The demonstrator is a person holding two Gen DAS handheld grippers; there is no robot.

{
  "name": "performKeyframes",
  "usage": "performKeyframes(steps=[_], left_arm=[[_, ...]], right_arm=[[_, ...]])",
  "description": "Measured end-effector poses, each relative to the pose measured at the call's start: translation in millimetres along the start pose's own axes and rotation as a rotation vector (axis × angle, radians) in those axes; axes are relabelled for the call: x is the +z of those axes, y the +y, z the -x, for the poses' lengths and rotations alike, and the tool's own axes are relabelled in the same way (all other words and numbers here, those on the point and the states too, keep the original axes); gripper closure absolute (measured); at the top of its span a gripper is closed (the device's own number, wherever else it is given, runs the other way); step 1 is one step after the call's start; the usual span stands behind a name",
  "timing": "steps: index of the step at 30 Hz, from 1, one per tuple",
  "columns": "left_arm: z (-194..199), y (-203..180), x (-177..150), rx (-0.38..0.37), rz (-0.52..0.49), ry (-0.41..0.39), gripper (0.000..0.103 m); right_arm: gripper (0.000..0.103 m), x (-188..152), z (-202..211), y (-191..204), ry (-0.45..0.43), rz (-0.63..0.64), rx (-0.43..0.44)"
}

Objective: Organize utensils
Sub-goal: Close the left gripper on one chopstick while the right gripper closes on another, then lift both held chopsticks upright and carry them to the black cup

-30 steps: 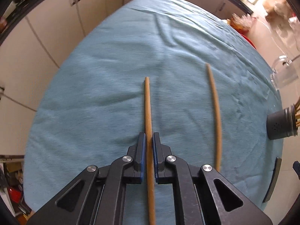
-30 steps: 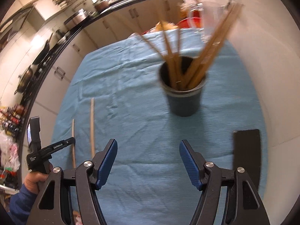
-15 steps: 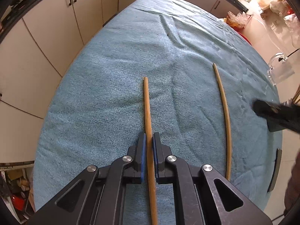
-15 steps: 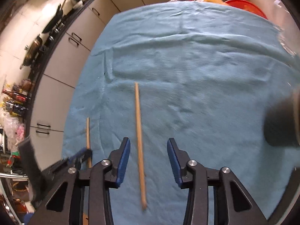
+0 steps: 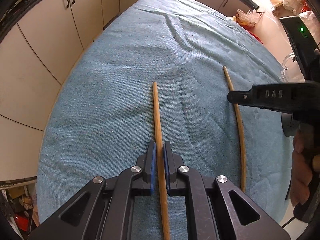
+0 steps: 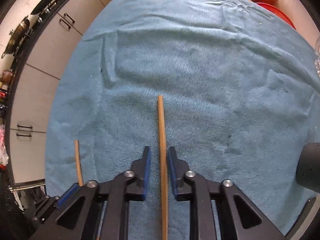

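While my left gripper (image 5: 159,150) pinches one chopstick (image 5: 157,108) at lower centre, my right gripper (image 6: 158,156) straddles the other chopstick (image 6: 161,132), jaws spread; I should squeeze squarely before lifting toward the dark holder (image 6: 309,168) at right.

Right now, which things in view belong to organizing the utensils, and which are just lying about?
Job:
left chopstick, pinched in the left gripper
right chopstick, between the open fingers of the right gripper
dark holder

Lying about:
blue cloth
clear jug
red basin
plastic bag
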State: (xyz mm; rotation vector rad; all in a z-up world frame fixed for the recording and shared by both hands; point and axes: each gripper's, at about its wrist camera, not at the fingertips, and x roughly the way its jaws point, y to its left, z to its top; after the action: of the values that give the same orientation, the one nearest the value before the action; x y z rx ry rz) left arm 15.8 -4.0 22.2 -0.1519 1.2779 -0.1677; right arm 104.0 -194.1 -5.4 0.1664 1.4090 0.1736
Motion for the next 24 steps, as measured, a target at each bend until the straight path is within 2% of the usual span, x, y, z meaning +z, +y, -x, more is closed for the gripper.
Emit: performKeyframes(steps=[1,3,8,14,18,24], left_arm=[[-0.4,-0.5,1.6,-0.002,-0.002,-0.001,0.095],[-1.7,-1.1,5.7,-0.009,0.004,0.000,0.096],[0.1,-2.2,7.4,-0.046,0.023,-0.017,0.096],[34.4,-12.5,10.2,-0.101,0.012,-0.135,0.097],[65.0,-20.1,7.5,-0.108,-0.003,-0.218,0.096],[92.7,-29.0,-1.2,-0.111,0.000,-0.281,0.097]], right_arm=[[0.089,-0.6,-0.3,3.0,-0.005,0.015,-0.015],[0.096,-0.7,-0.4,5.2,-0.007,0.024,-0.011],[0.096,-12.7,11.3,4.8,-0.037,0.032,0.027],[0.096,-40.9,61.7,-7.3,-0.171,0.030,0.093],[0.096,-68.2,101.3,-18.9,-0.273,0.023,0.131],[0.096,-97.0,148.1,-22.9,-0.402,0.015,0.153]])
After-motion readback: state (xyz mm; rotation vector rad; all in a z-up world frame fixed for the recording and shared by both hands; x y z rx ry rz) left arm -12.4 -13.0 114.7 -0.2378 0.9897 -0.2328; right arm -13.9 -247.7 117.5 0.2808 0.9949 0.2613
